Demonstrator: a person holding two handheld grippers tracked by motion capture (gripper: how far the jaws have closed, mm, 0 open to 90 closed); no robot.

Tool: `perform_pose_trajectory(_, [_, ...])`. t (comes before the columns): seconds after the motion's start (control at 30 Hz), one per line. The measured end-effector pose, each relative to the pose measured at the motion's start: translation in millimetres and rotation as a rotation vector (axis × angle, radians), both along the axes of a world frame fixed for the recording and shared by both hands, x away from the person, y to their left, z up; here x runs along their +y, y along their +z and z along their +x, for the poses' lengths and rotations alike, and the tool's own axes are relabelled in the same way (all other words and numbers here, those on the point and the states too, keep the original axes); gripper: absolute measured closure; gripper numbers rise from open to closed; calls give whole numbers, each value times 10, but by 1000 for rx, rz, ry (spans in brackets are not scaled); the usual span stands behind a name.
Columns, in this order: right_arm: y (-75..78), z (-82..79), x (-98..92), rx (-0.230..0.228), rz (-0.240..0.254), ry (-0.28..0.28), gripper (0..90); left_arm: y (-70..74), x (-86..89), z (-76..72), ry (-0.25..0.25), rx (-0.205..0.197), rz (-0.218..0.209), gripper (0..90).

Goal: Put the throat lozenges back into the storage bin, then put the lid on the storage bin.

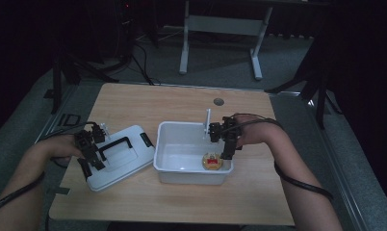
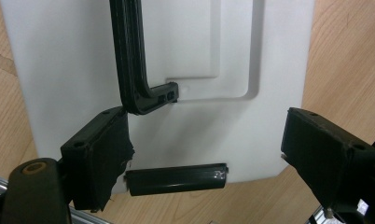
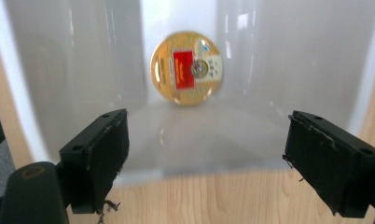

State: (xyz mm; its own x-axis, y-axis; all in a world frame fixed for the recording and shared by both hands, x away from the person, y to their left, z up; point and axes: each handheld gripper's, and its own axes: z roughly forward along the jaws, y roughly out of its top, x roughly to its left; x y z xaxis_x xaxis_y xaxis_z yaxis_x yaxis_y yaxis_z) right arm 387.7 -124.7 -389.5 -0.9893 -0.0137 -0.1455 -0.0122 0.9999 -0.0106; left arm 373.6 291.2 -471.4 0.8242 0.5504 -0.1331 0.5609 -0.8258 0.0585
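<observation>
A white bin [image 1: 182,127] stands mid-table, and a round gold tin with a red label [image 1: 212,161] lies flat in its near right corner. My right gripper [image 1: 226,152] hangs open just above that corner; in the right gripper view the tin [image 3: 186,67] rests on the bin floor [image 3: 269,84] beyond the open jaws [image 3: 204,154]. Left of the bin lies the white lid [image 1: 129,161] with a black handle [image 1: 115,144]. My left gripper [image 1: 96,161] is open over the lid's near end. The lid [image 2: 213,46], its handle [image 2: 129,60] and a black latch [image 2: 176,179] lie under the spread jaws [image 2: 204,140].
The wooden table [image 1: 148,103] has a grey round plug [image 1: 218,101] near its far edge. Beyond it stands a white desk frame [image 1: 184,48] on grey floor, with dark stands at both sides. Cables trail from both forearms.
</observation>
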Motion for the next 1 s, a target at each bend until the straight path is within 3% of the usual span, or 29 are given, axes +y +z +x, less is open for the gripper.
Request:
perform_pose_trajectory(0.07, [29, -3, -42, -3, 3, -7, 134, 3, 3, -2, 0, -2, 1, 150])
perform_pose_trajectory(0.27, [142, -22, -399, -11, 12, -71, 138, 16, 28, -13, 7, -7, 5, 150])
perform_pose_trajectory(0.53, [76, -30, -757, 4, 13, -129, 143, 1, 68, -24, 32, -6, -2, 150])
perform_pose_trajectory(0.63, [-52, -64, -968, 29, 10, -167, 143, 4, 89, -33, 31, -13, -4, 150])
perform_pose_trajectory(0.83, [-274, -127, -1177, 59, 43, -208, 143, -36, 98, -50, 25, -24, -11, 151])
perform_pose_trajectory(1.0, [-442, -171, -1287, 80, 48, -236, 143, -71, 80, -59, 8, -62, 8, 244])
